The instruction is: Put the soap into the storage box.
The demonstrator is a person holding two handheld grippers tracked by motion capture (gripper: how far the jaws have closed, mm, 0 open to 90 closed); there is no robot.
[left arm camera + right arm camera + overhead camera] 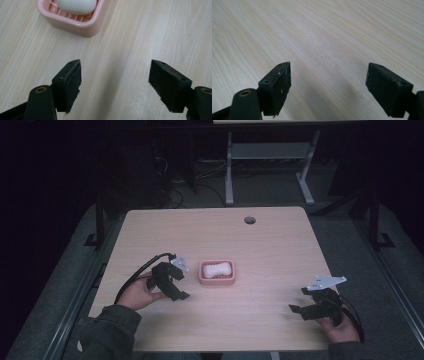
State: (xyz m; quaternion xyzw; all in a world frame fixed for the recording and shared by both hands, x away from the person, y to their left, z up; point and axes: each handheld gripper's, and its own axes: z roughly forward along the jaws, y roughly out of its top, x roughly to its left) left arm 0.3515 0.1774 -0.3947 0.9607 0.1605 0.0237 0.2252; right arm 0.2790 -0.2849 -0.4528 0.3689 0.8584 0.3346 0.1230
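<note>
A person seated at the near edge of a pale wooden counter [280,245] holds a pair of tongs in each hand. The right tongs [299,310] hover low over the near right corner, gripped by the right hand [339,327], with a grey three-cornered plate [326,281] on top. Seen from the right gripper view, the jaws stand wide apart with nothing but bare wood grain between them. Toward the near left side, the left hand [137,293] holds the left tongs [180,290], a black cable [137,272] looping back from them. In the left gripper view the left tongs [115,82] are likewise spread wide and hold nothing. Just beyond them, near the middle of the counter, sits a pink soap dish [217,280] with a white bar of soap [216,269] lying in it; the tongs are close beside the dish but apart from it. A round hole [250,220] marks the counter near its far edge. Beyond, in the dark, stand the legs of a white desk [270,151].
</note>
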